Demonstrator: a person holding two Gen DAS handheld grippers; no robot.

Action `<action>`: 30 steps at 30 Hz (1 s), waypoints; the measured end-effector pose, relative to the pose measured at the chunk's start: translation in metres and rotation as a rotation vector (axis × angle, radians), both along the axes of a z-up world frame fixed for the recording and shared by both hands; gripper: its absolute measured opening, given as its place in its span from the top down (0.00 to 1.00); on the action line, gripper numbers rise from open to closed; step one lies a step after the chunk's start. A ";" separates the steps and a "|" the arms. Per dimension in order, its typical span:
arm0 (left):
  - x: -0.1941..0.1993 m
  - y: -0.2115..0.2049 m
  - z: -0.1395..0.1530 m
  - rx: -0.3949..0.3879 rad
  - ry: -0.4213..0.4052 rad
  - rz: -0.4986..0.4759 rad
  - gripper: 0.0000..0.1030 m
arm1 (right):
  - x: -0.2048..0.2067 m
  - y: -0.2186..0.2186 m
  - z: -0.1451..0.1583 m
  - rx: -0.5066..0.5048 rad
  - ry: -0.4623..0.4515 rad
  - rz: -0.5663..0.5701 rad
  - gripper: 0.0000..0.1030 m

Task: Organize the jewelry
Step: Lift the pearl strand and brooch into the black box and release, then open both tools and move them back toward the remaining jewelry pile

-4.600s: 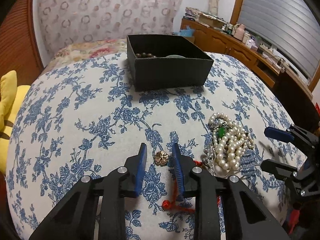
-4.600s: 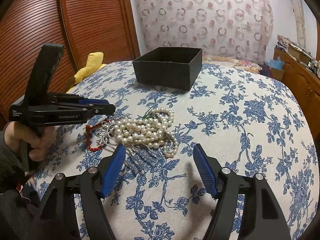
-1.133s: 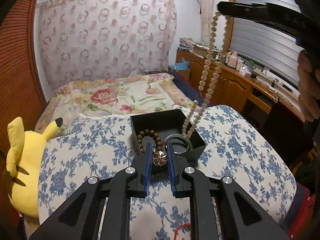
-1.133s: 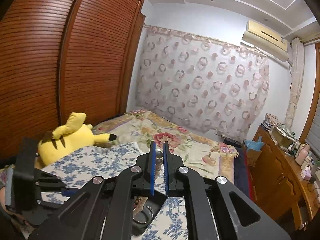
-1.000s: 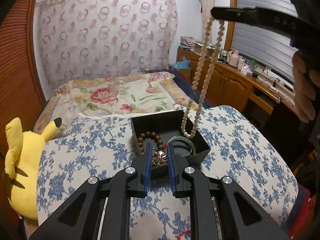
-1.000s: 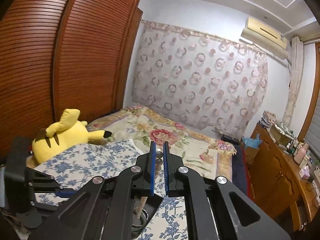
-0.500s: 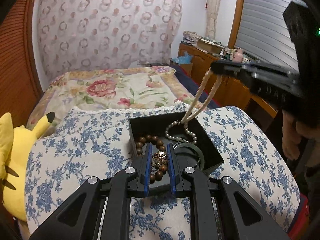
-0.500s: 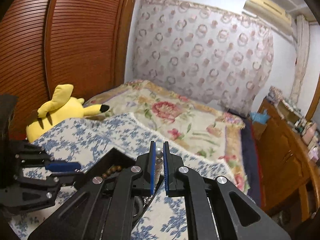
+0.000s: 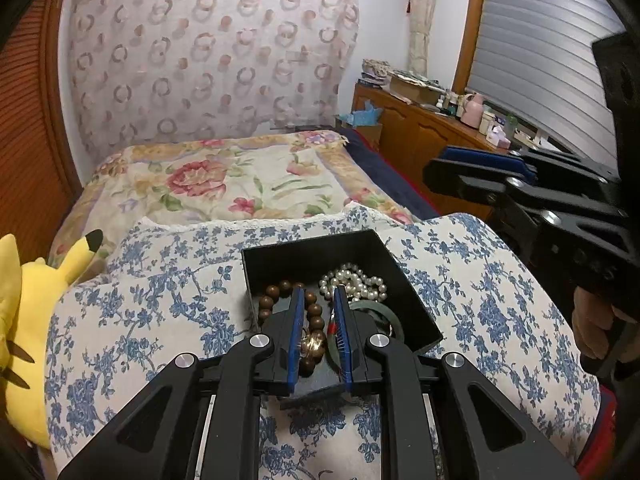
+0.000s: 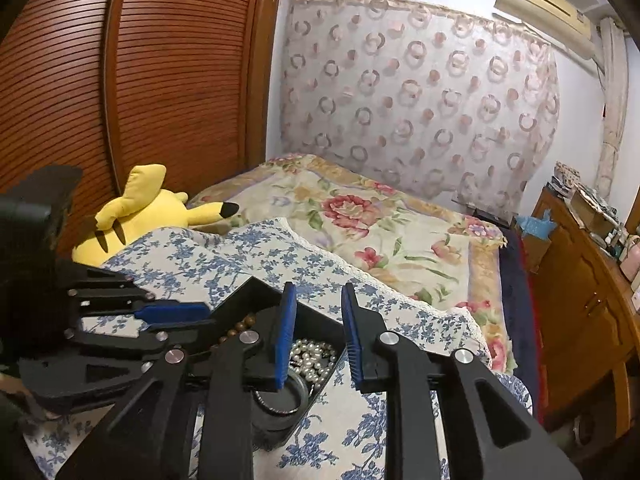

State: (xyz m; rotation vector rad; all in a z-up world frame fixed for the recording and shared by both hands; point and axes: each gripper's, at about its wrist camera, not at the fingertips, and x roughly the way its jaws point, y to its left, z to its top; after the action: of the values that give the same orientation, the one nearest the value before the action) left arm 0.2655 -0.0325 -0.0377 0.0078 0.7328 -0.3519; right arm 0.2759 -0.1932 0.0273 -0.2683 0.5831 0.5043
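Observation:
A black box (image 9: 408,280) stands on the blue-flowered cloth (image 9: 160,292). In it lie a white pearl necklace (image 9: 356,282), brown wooden beads (image 9: 274,292) and a dark green bangle (image 9: 384,314). My left gripper (image 9: 317,300) is over the box; its jaws are slightly apart around a small gold flower brooch (image 9: 313,346), which sits low between them. My right gripper (image 10: 318,296) is open and empty above the box (image 10: 248,292); the pearls (image 10: 312,356) lie below it. It also shows at the right of the left wrist view (image 9: 480,168).
A yellow plush toy (image 9: 20,320) lies left of the cloth, also in the right wrist view (image 10: 140,212). A floral bedspread (image 9: 240,180) lies behind. A wooden cabinet (image 9: 420,128) with clutter stands at the right, wooden wardrobe doors (image 10: 140,80) at the left.
My right gripper has opened and let go of the pearl necklace, which now lies coiled in the box. My left gripper has lowered over the box and its jaws have parted a little around the brooch.

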 end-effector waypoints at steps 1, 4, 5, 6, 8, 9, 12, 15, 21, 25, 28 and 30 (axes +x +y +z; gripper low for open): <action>0.000 0.000 0.000 0.000 -0.001 0.000 0.86 | -0.002 -0.001 0.000 0.003 -0.002 0.001 0.75; 0.001 0.000 0.001 0.001 0.002 0.003 0.85 | -0.009 -0.006 -0.001 0.010 -0.005 -0.004 0.75; 0.000 0.000 0.001 0.003 0.002 0.006 0.85 | -0.010 -0.008 -0.001 0.014 -0.004 -0.006 0.75; -0.002 0.001 0.001 0.004 0.001 0.007 0.82 | -0.012 -0.010 -0.003 0.021 -0.001 -0.009 0.75; -0.007 0.004 0.001 0.006 -0.005 0.009 0.77 | -0.015 -0.016 -0.006 0.035 0.007 -0.020 0.75; -0.010 0.006 0.001 0.007 -0.008 0.011 0.75 | -0.018 -0.020 -0.008 0.045 0.013 -0.025 0.75; -0.022 0.012 -0.001 0.008 -0.012 0.014 0.64 | -0.027 -0.027 -0.016 0.068 0.028 -0.029 0.75; -0.032 0.017 -0.004 0.017 -0.017 0.020 0.56 | -0.037 -0.034 -0.025 0.088 0.045 -0.037 0.75; -0.054 0.028 -0.010 0.013 -0.028 0.030 0.26 | -0.063 -0.043 -0.045 0.113 0.074 -0.032 0.75; -0.068 0.035 -0.015 0.015 -0.038 0.041 0.14 | -0.081 -0.043 -0.054 0.122 0.092 -0.021 0.75; -0.079 0.042 -0.021 0.006 -0.027 0.048 0.12 | -0.096 -0.042 -0.063 0.124 0.109 -0.005 0.75; -0.085 0.046 -0.026 0.010 -0.021 0.053 0.12 | -0.105 -0.040 -0.068 0.121 0.122 0.005 0.75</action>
State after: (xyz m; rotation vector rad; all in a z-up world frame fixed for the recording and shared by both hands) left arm 0.1804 0.0131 -0.0638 0.0015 0.7129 -0.2968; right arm 0.1711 -0.2331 -0.0410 -0.1242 0.6676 0.5609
